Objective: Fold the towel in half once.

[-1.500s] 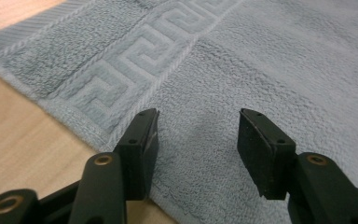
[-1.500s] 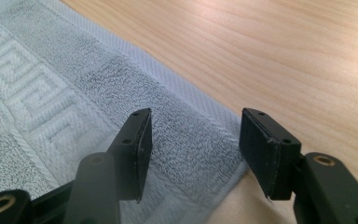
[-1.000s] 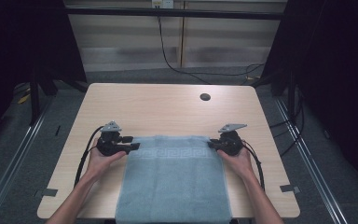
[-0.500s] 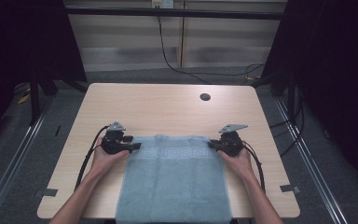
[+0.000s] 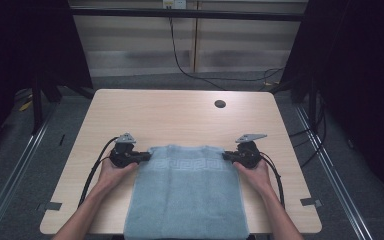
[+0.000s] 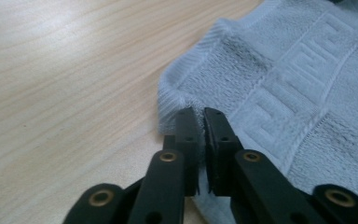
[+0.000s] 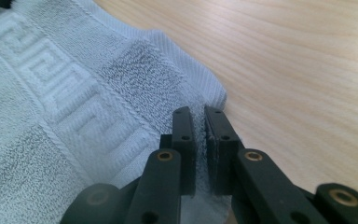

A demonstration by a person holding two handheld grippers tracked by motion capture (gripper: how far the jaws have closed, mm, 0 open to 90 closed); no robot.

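Towel is judged soft, limp, light; best gripped at corners. Far corners are pinched between nearly closed jaws of left gripper and right gripper.

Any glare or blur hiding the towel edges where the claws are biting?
High view: soft, with a pale sheen on the table, dark surroundings; towel evenly lit. Left gripper view: left claw sharp on the towel edge; table glare upper left. Right gripper view: right claw sharp; towel blurs toward the lower left.
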